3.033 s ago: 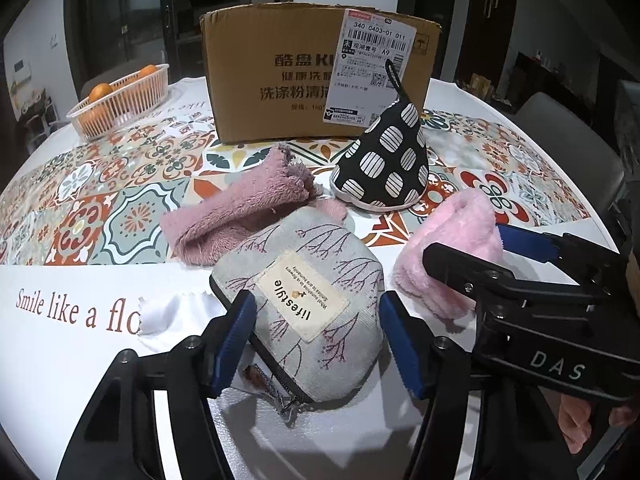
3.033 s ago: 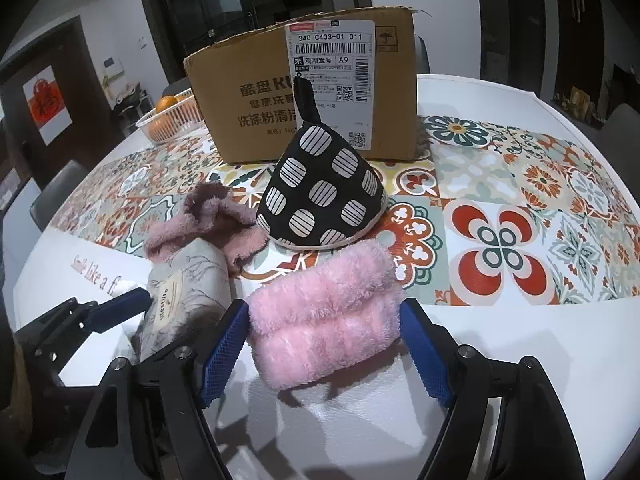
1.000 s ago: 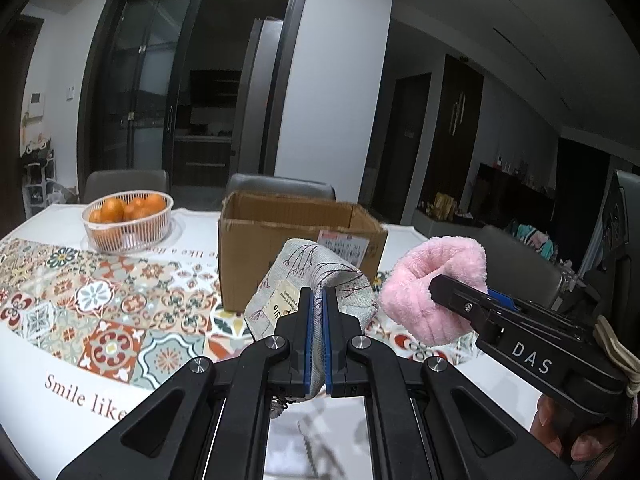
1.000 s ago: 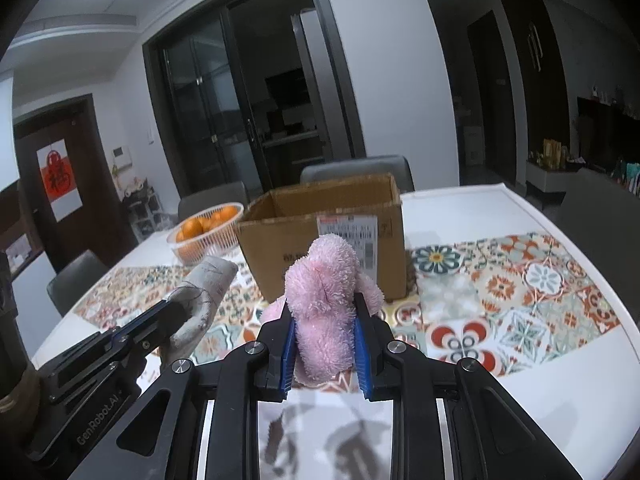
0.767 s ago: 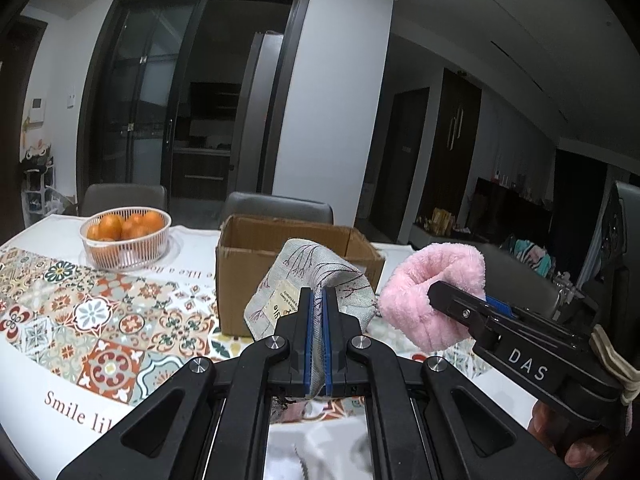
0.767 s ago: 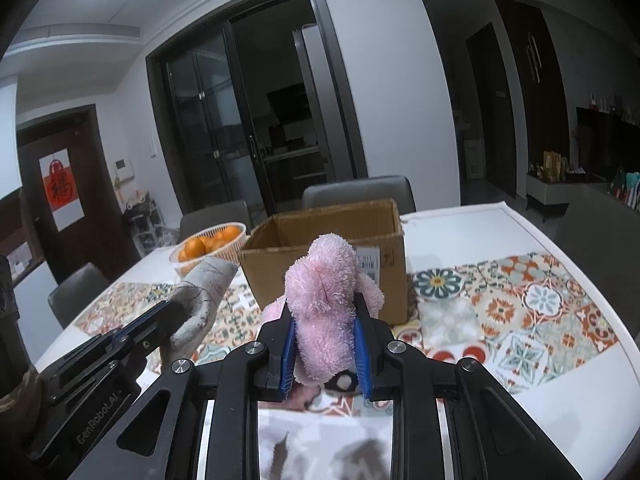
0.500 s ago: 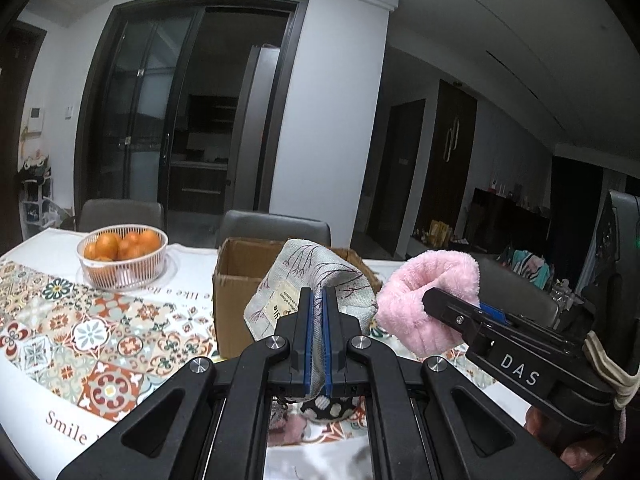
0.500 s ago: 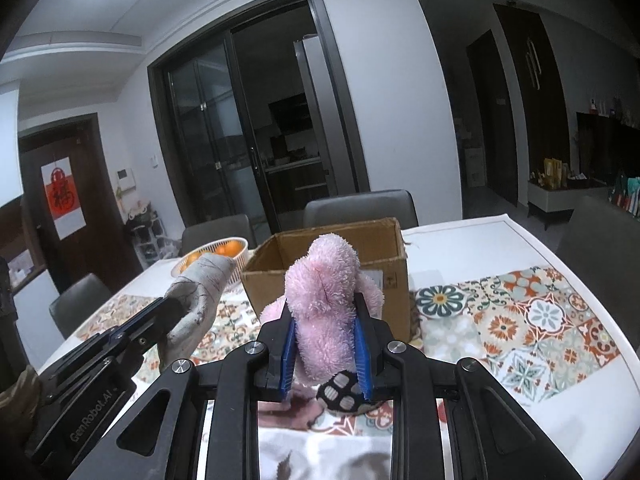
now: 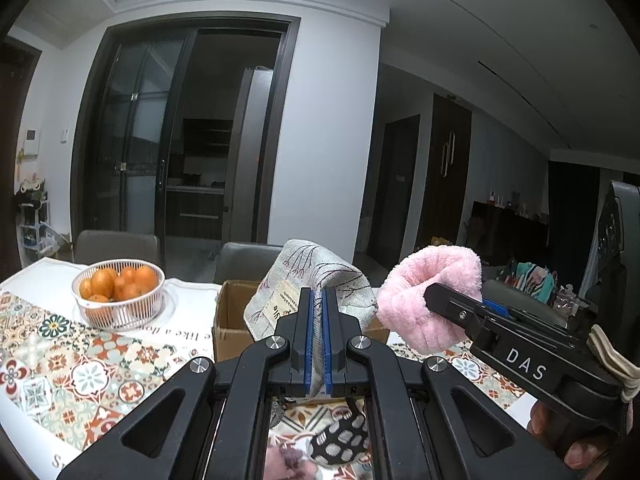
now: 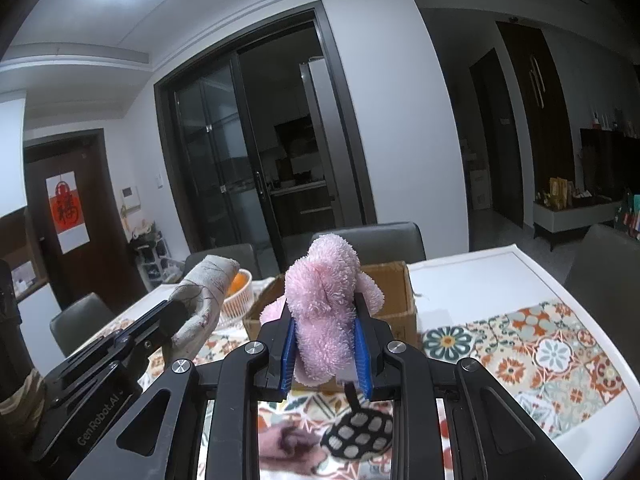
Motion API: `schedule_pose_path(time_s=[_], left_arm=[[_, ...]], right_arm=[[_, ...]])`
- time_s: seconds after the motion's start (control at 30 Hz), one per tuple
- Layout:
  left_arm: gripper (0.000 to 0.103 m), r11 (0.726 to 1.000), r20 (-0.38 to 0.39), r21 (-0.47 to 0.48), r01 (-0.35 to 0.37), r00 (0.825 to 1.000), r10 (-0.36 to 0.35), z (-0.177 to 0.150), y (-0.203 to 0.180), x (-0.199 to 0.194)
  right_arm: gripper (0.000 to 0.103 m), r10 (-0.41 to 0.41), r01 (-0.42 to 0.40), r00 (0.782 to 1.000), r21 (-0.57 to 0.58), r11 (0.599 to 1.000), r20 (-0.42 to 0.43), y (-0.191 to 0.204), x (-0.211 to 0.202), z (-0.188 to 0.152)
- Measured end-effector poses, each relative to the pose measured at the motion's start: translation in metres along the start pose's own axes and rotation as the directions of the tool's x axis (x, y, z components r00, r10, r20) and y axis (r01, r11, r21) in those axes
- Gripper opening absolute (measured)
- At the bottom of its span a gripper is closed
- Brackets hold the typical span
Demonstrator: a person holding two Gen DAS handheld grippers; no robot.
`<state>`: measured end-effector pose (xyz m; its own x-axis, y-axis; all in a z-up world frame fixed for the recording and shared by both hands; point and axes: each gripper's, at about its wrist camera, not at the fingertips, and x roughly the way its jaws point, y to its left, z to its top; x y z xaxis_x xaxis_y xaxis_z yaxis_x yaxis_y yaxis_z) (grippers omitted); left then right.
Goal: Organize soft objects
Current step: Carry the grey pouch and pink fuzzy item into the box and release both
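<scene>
My left gripper [image 9: 317, 320] is shut on a grey fabric pouch [image 9: 304, 276] with a branch print, held high above the table. It also shows in the right wrist view [image 10: 204, 300]. My right gripper [image 10: 325, 340] is shut on a fluffy pink roll [image 10: 326, 312], also raised; in the left wrist view the roll [image 9: 428, 296] hangs to the right of the pouch. An open cardboard box [image 9: 232, 312] [image 10: 394, 292] stands on the table just beyond both. A black-and-white dotted cone [image 10: 358, 432] and a mauve cloth [image 10: 288, 440] lie on the table below.
A white basket of oranges [image 9: 118, 296] stands at the back left of the table. The table has a patterned tile cloth [image 10: 540, 360]. Grey chairs [image 10: 372, 244] stand behind the box.
Both grippers have risen further with the pouch and the pink roll, and moved closer to the box. The dotted cone and mauve cloth have come into view below the fingers.
</scene>
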<state>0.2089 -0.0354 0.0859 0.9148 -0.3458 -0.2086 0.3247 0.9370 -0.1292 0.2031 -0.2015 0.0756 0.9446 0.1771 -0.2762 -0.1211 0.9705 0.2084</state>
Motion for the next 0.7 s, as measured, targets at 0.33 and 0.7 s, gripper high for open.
schedule_pose_path(time_s=[0.33, 0.7], left_arm=[[0.006, 1.000, 0.006, 0.023, -0.003, 1.000, 0.003, 0.016, 0.008, 0.029], [0.006, 0.998, -0.017, 0.065, -0.018, 1.000, 0.019, 0.026, 0.014, 0.073]], right_arm=[[0.026, 0.010, -0.009, 0.999, -0.027, 1.000, 0.031, -0.005, 0.024, 0.018], [0.026, 0.003, -0.001, 1.000, -0.068, 0.998, 0.022, -0.013, 0.058, 0.031]])
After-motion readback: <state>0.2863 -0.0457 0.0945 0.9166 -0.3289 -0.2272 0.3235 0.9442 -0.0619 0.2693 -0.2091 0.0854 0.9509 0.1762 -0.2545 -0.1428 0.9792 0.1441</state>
